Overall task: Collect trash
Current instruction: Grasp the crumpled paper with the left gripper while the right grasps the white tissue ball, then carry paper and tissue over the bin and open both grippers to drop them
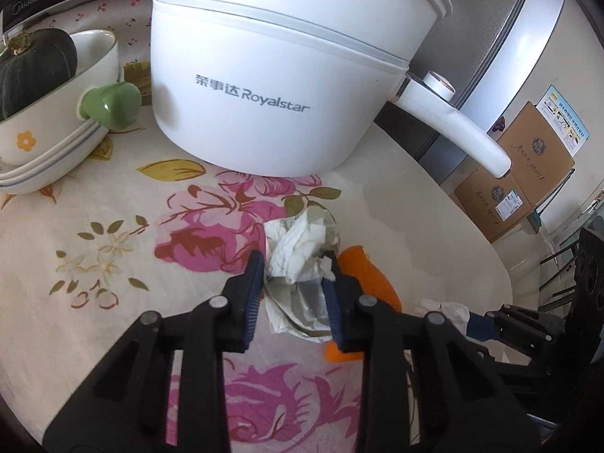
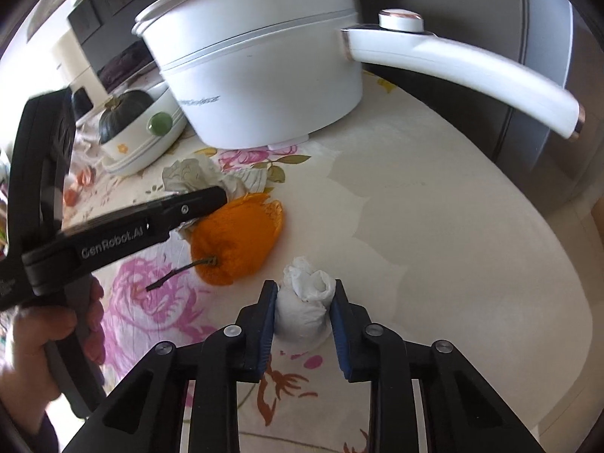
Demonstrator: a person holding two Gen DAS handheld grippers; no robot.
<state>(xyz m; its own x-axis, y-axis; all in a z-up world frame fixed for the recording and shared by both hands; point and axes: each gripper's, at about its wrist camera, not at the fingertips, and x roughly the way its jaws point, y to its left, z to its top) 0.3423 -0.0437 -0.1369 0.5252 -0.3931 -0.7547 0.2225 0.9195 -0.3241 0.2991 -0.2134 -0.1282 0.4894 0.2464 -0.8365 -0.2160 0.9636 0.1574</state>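
We find the left tool lowered onto the worktop, its two blue-padded fingers pressed against either side of a crumpled paper wad that carries faint printing. The wad lies on the floral cloth, just in front of the white electric pot, and touches an orange peel on its right. We read the left tool as pinching that wad.

The right tool stands over the bare part of the worktop, near its curved edge. Its pads bear on both sides of a white tissue ball, which rests on the worktop surface just beside the peel. We read this tool as pinching the tissue ball as well.

From the right wrist view, the left tool's black body crosses the frame with a hand gripping its handle. The peel, seen here with a short dark stalk, lies between the two pieces of trash.

Behind, to the left of the pot, we note a dark green squash sitting in a cream bowl with a green knob on its side. Cardboard boxes stand on the floor beyond the worktop's edge.
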